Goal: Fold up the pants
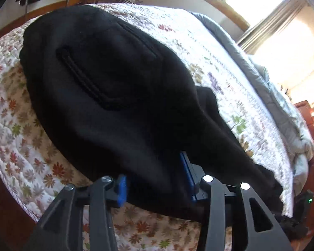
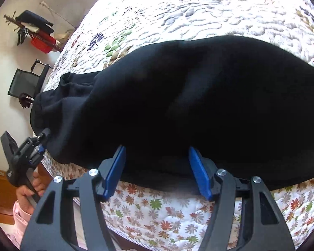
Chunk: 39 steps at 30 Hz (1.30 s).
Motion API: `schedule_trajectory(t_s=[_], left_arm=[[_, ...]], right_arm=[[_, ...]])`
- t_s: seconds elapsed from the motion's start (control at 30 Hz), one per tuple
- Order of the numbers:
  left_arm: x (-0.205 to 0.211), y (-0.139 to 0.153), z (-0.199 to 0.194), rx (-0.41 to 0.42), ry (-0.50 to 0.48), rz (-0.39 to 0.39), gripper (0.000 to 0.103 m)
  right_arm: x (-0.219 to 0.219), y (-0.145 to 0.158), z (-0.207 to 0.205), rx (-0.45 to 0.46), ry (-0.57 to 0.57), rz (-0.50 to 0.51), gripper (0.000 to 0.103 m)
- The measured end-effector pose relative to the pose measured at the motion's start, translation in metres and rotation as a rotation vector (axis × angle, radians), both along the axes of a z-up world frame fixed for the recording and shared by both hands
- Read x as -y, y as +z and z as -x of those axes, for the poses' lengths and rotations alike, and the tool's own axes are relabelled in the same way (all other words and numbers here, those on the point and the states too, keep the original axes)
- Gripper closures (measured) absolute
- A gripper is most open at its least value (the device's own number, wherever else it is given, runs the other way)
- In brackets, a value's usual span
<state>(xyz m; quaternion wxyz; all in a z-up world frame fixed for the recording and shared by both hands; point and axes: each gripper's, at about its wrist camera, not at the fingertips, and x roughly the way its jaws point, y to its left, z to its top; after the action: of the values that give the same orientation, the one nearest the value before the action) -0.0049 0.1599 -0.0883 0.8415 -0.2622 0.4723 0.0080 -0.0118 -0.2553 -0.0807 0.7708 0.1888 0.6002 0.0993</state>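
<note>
Black pants point(image 1: 115, 87) lie folded lengthwise on a floral quilt point(image 1: 21, 146), a back pocket facing up. In the left wrist view my left gripper point(image 1: 155, 177) is open, its blue pads either side of the pants' near edge, with cloth lying between them. In the right wrist view the pants point(image 2: 188, 104) stretch across the bed and my right gripper point(image 2: 157, 163) is open, its blue pads point(image 2: 115, 171) straddling the near edge of the cloth. The left gripper point(image 2: 41, 140) also shows there at the pants' left end, held by a hand.
The floral quilt point(image 2: 198, 10) covers the bed. A grey duvet point(image 1: 272, 96) is bunched along its far side. A black chair point(image 2: 25, 83) and a coat stand point(image 2: 35, 31) stand by the wall. A wooden cabinet point(image 1: 312, 125) is near the bright window.
</note>
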Motion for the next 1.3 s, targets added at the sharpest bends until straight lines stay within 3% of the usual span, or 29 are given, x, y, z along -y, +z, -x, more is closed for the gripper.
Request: schedule_trajectory(t_s=[0.1,0.23,0.4,0.57,0.73,0.93,1.03,1.13,1.23,1.3], left_arm=[[-0.008,0.005,0.002,-0.006,-0.005,0.046,0.058],[-0.036,0.017,0.006,-0.038,0.059,0.069,0.052],[-0.068,0.026,-0.004,-0.054,0.119,-0.011,0.052],[-0.095,0.032,-0.029,-0.071,0.114,-0.129,0.051],[-0.119,0.029,-0.049,-0.088,0.106,-0.108,0.051],[-0.122,0.024,-0.059,-0.074,0.115,-0.110,0.051],[-0.123,0.025,-0.052,-0.062,0.114,-0.120,0.052],[-0.120,0.022,-0.047,-0.054,0.108,-0.132,0.052],[-0.117,0.021,-0.042,-0.045,0.097,-0.151,0.052],[-0.116,0.020,-0.040,-0.040,0.103,-0.168,0.052]], right_arm=[[-0.003,0.012,-0.001,0.021,0.013,0.060,0.041],[-0.018,0.050,-0.010,0.121,0.090,0.109,0.041],[-0.073,0.079,-0.048,0.184,0.264,0.090,0.041],[-0.135,0.056,-0.097,0.131,0.377,0.051,0.041],[-0.186,0.028,-0.128,0.097,0.437,0.063,0.043],[-0.228,0.020,-0.160,0.102,0.496,0.013,0.043],[-0.247,0.012,-0.172,0.083,0.551,0.036,0.044],[-0.261,0.002,-0.180,0.051,0.602,0.058,0.054],[-0.267,0.002,-0.182,0.090,0.632,0.105,0.096],[-0.263,0.010,-0.186,0.106,0.624,0.047,0.100]])
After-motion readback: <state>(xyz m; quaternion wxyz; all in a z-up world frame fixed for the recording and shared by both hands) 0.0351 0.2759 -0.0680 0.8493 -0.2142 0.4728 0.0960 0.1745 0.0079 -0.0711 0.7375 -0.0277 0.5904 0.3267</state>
